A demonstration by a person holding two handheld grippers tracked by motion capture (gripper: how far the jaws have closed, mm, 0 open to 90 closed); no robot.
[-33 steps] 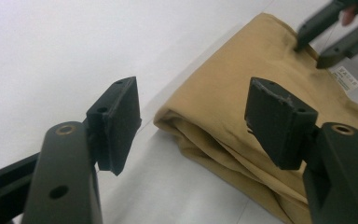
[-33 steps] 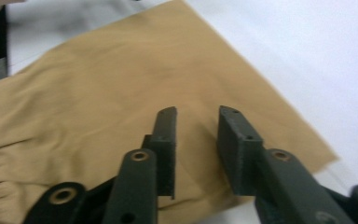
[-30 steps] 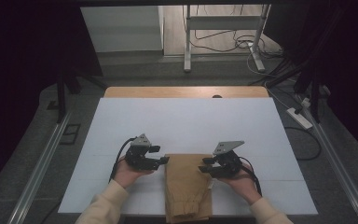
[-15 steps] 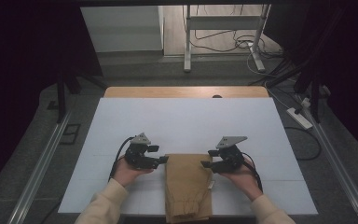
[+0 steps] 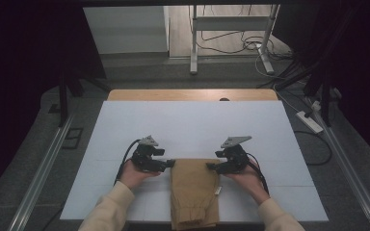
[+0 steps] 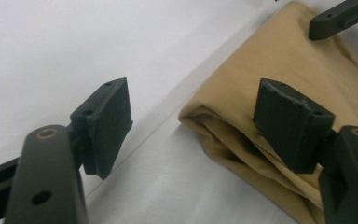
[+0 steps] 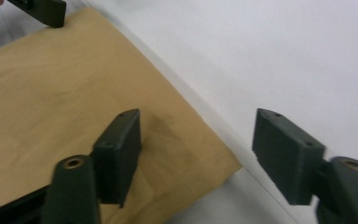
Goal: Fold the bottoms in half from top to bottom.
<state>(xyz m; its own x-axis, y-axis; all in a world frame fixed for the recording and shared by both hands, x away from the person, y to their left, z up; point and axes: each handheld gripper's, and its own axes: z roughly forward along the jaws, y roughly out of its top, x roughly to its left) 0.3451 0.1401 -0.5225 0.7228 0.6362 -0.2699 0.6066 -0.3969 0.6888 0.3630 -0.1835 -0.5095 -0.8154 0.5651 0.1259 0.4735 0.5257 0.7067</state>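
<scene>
High view: the white table [image 5: 192,125] carries folded tan trousers [image 5: 194,190] at its near edge, between the two hands, the far end of the cloth lying flat; the left gripper [image 5: 170,164] sits at the far left corner of the fold, the right gripper [image 5: 211,166] at the far right corner; both have just been opening, jaws now wide apart, one pad over cloth and one over bare table, nothing clamped.
</scene>
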